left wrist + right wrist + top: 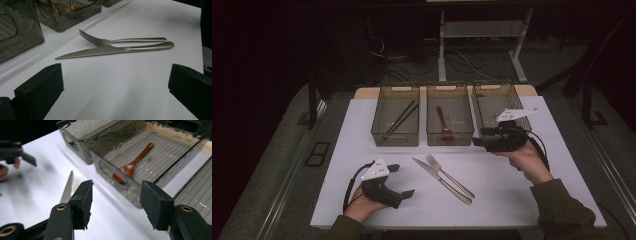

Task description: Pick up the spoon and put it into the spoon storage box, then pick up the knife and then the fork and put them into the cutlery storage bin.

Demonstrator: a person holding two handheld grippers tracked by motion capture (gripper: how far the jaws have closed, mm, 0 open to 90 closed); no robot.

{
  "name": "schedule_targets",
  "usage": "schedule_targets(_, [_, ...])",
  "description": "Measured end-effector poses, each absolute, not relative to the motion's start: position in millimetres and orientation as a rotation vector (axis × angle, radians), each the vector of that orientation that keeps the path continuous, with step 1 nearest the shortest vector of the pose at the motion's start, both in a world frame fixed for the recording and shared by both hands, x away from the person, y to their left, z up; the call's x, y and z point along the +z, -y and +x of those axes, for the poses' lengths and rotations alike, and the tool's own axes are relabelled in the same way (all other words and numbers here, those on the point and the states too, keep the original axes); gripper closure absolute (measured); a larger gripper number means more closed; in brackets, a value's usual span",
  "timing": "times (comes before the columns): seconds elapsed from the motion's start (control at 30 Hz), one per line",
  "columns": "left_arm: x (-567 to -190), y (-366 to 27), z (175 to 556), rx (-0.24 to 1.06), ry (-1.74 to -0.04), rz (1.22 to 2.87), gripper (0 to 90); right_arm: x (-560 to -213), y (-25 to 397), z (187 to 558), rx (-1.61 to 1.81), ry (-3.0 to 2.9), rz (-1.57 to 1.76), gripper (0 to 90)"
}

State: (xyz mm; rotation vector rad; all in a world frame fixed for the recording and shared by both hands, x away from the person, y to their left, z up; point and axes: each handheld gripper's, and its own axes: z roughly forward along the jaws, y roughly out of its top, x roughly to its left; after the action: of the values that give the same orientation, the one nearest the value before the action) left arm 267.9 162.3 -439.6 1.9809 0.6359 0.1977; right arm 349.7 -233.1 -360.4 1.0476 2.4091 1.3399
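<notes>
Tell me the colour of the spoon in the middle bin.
Reddish-brown; the spoon shows best in the right gripper view.

Left gripper (400, 180) is held low at 7 o'clock, jaws spread wide and pointed toward 3 o'clock, gripped from below by the left hand (362, 205). Right gripper (476, 141) is held at 2 o'clock, jaws apart, aimed toward 9 o'clock, right forearm (562, 210) angled in from 5 o'clock.

steel knife (113, 49) and fork (120, 40) flat, touching, on white table.
</notes>
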Motion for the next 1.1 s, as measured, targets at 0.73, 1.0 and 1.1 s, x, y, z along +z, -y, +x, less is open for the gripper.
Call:
schedule_targets(0.73, [-438.9, -161.8, 266.9, 0.199, -0.628, 1.987, 0.0, -384.3, 214.6, 329.7, 1.198, -2.551, 1.019, 35.7])
schedule_targets(1.0, [-438.8, -160.1, 266.8, 0.198, -0.624, 1.991, 0.0, -398.1, 200.5, 330.3, 1.123, -2.676, 1.016, 40.0])
schedule_targets(1.1, [-438.8, -160.3, 267.3, 0.198, -0.627, 1.992, 0.0, -403.4, 195.5, 332.0, 1.085, -2.719, 1.031, 41.2])
